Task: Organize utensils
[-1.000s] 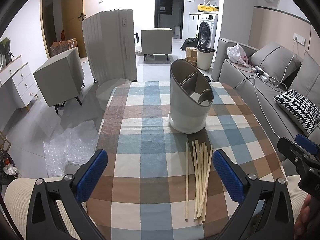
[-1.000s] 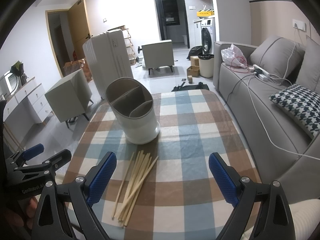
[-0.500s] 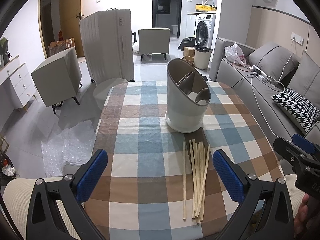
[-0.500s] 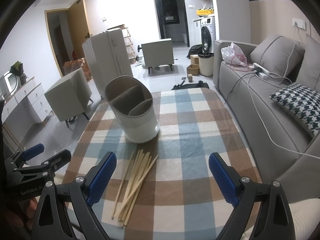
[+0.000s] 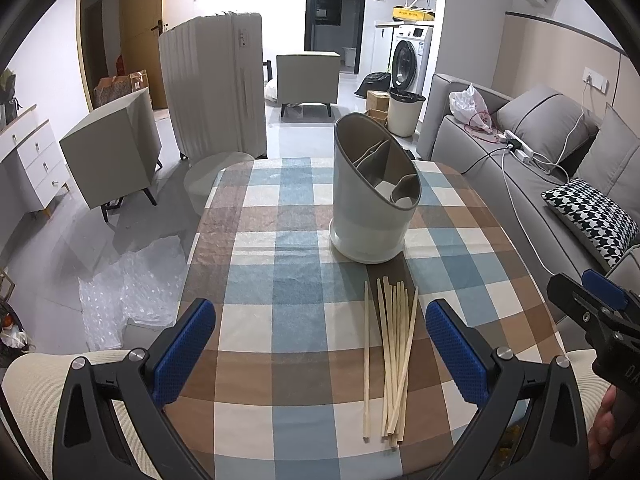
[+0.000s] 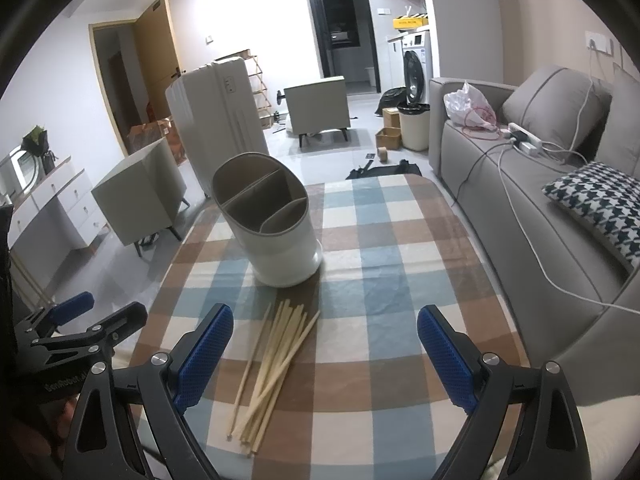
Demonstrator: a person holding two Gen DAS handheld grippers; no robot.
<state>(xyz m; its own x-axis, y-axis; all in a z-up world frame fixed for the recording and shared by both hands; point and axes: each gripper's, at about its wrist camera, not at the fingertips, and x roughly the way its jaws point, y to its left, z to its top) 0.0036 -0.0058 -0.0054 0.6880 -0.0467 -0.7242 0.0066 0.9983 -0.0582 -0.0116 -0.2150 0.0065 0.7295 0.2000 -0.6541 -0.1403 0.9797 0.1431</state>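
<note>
Left wrist view: chopsticks (image 5: 390, 360) lie loose in a bundle on the checked worktop (image 5: 280, 300), just in front of the utensil holder (image 5: 372, 200), one stick slightly apart on the holder-facing bundle's left side. Holder stands upright with a slanted rim and three compartments, all look empty from here. Left claw (image 5: 320, 344) is wide, nothing between the pads, hovering on the near side of the holder with the bundle closer to its right finger. Right claw (image 6: 324, 344) is also wide and empty, same side of the holder, bundle nearer its left finger. Step in hand, as I read it: first pick of the sticks, nothing loaded yet. Suggest one claw only, centred over the bundle's middle, fingers straddling across the sticks, not along them. Come down until pads nearly touch the cloth, then close slow so the fan gathers instead of scattering. Thin round sticks will likely roll or slip; grab a few, not all. Lift, tip upright, drop into the tall rear compartment of the holder. Stray stick probably needs its own pass. Watch for the cloth bunching under the pads.
</note>
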